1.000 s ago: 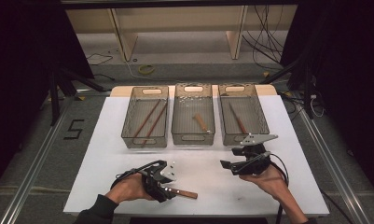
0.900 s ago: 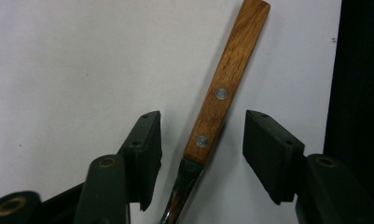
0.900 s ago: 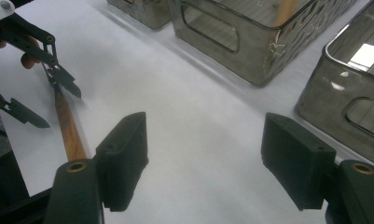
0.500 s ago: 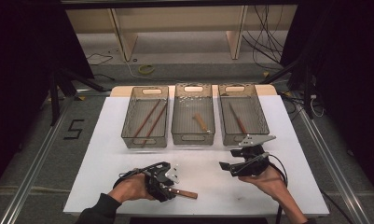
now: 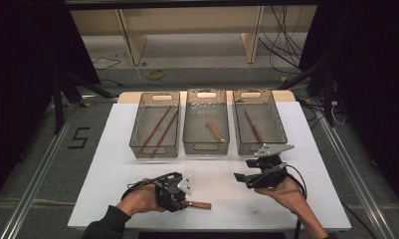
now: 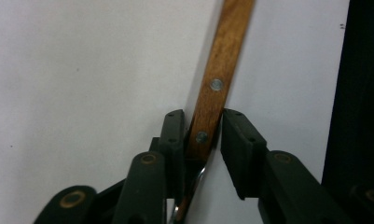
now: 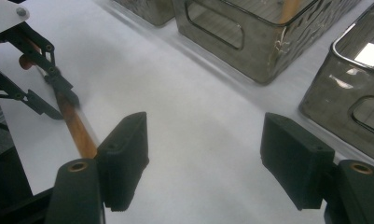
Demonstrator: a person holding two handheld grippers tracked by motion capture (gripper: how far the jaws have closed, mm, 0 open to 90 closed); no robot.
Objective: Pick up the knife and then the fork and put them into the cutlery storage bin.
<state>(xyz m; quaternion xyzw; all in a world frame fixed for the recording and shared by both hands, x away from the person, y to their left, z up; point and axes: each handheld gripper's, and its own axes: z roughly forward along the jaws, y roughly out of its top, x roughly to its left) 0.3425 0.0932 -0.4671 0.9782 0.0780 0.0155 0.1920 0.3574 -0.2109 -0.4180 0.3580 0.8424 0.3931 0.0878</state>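
Where dark room surrounds, white table [image 5: 112,164], three mesh baskets [image 5: 205,122]

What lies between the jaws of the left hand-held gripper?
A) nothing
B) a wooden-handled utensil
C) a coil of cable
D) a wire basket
B: the left hand-held gripper has its jaws, which have just been closing, on either side of the wooden-handled utensil lying on the white table.

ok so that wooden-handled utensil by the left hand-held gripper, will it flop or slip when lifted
Probably stiff: the utensil has a riveted wooden handle with metal at its end. It lies flat, so rolling seems unlikely. The left hand-held gripper, jaws just closing around it, grips near one end, so it may tilt.
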